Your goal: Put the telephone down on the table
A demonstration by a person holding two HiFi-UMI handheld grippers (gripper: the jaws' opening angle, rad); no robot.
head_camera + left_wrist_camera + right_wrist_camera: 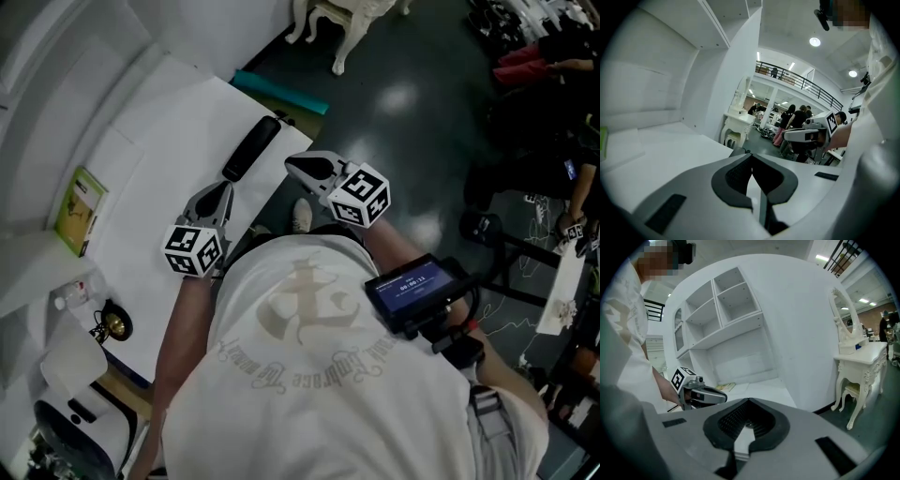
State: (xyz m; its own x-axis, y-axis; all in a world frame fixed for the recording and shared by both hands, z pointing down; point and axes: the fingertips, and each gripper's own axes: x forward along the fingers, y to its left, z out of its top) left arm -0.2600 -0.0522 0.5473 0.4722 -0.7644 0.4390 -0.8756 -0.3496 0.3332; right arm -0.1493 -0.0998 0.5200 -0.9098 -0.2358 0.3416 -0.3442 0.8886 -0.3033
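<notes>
Telephone (251, 148) lies flat on the counter (178, 122), stretched along its right edge. My left fingers (226, 184) are pressed together and empty, just at its near end. My right fingers (296, 166) are pressed together too, empty, hanging just off that edge.

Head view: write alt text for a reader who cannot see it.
A black telephone handset lies on a white table, just ahead of the shut, empty left gripper. The right gripper, also shut and empty, hovers at the table's edge.
</notes>
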